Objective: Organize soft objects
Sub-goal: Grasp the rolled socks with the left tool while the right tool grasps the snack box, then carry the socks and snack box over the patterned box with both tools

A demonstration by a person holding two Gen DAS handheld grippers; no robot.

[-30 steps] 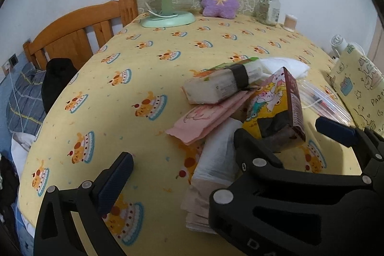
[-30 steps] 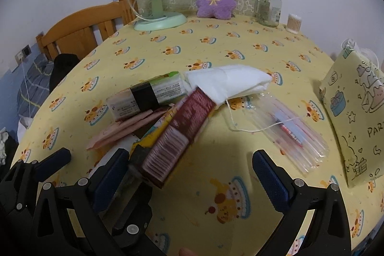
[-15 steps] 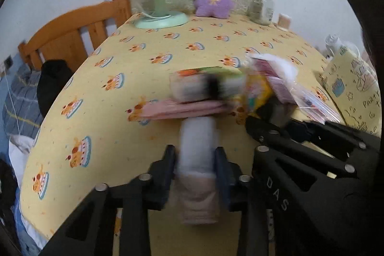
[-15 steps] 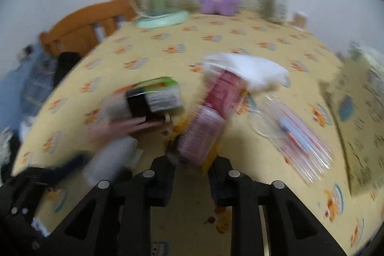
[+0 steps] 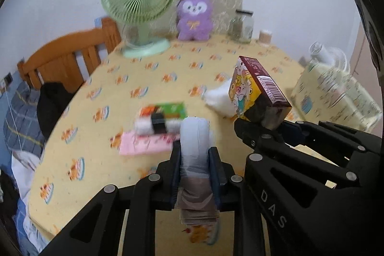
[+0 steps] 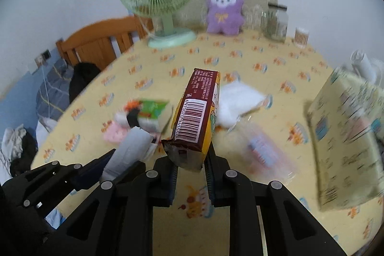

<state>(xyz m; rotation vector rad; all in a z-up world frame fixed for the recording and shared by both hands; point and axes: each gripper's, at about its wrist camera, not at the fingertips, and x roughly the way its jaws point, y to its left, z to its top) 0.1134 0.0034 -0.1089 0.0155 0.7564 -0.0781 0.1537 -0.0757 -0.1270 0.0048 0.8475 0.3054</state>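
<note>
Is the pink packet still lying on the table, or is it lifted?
Lying on the table. The pink packet rests flat under the green-topped pack; no tongs touch it.

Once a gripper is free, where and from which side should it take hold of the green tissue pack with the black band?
Probably grip the green tissue pack across its short width, at the bare end right of its black band, coming down from above. It lies flat on the pink packet, so its long sides seem open to the fingers, and the soft body should give.
</note>
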